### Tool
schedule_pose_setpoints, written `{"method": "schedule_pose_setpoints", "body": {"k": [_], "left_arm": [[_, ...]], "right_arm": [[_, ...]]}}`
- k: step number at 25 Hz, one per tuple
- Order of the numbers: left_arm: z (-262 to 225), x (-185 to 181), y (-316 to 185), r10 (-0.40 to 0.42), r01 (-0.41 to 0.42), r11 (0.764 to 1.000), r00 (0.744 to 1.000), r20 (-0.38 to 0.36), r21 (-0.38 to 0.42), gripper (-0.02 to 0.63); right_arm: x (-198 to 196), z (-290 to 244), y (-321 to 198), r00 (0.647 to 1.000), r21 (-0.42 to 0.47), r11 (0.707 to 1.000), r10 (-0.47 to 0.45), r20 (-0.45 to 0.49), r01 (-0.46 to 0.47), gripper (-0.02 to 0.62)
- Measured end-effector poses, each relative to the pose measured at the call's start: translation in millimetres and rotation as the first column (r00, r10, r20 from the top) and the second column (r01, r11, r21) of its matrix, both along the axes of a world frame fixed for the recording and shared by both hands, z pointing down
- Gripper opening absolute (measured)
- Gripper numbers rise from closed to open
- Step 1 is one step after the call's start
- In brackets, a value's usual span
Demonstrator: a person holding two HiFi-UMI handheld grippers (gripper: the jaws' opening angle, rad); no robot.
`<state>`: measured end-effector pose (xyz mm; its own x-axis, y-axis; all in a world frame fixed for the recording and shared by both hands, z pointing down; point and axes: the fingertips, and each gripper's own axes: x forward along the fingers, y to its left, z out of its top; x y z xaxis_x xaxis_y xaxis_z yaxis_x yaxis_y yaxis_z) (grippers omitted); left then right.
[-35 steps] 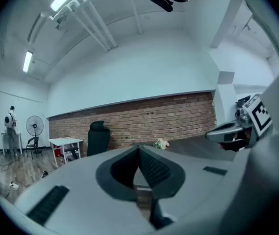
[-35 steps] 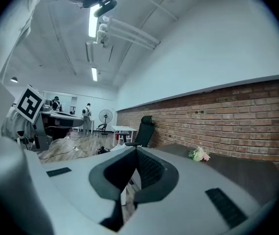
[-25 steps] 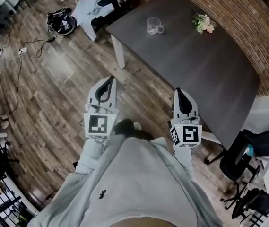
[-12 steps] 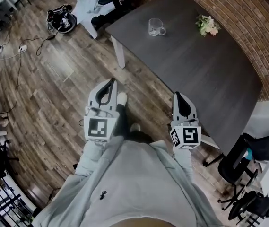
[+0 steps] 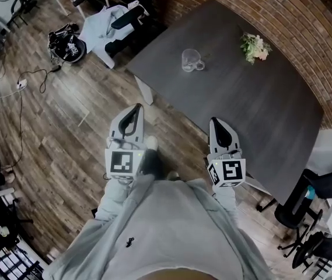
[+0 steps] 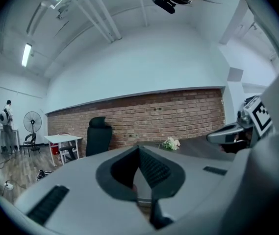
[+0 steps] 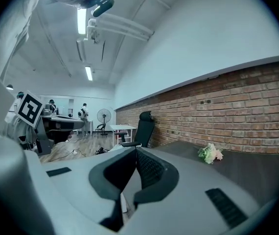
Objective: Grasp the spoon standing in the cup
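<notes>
Spoon not resolvable in head view; its cup (image 5: 191,60) stands on the table (image 5: 259,104), well ahead of and between left tongs (image 5: 136,108) and right tongs (image 5: 215,123), neither clearly nearer. Left gripper view: jaws closed on nothing, cup unseen. Right gripper view: the same.

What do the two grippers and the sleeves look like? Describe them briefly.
The left gripper and right gripper are pale grey plastic shells tapering to a point, with dark ribbed pads lining a teardrop-shaped opening. Each carries a cube with black-and-white square markers at its rear. No cables show. The person wears light grey sleeves.
</notes>
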<state>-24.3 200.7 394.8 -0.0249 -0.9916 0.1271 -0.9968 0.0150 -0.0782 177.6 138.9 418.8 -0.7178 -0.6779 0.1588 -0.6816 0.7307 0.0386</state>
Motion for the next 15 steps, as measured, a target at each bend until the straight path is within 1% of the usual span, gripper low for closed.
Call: {"method": "schedule_pose_setpoints", "body": {"k": [4,9,12,15], "left_arm": [[-4,-35,-40,0.017,-0.017,1.0,1.0,0.005,0.0,0.018],[1,-77,-69,0.04,-0.04,0.999,0.999,-0.007,-0.013,0.018],[2,-98,-87,0.054,-0.054,0.998,0.998,-0.009,-0.016,0.018],[7,-112,-99,0.094,-0.094,0.995,0.995,0.019,-0.019,0.018]], "right_arm": [[-37,-8,-39,1.0,0.013,1.0,0.01,-0.003,-0.01,0.017],[-77,-13,-67,0.999,0.015,0.999,0.044,-0.005,-0.044,0.017],[-94,-9,-83,0.998,0.001,0.998,0.067,-0.016,-0.067,0.017],[-103,-4,-91,0.995,-0.018,0.995,0.101,-0.023,-0.101,0.017]]}}
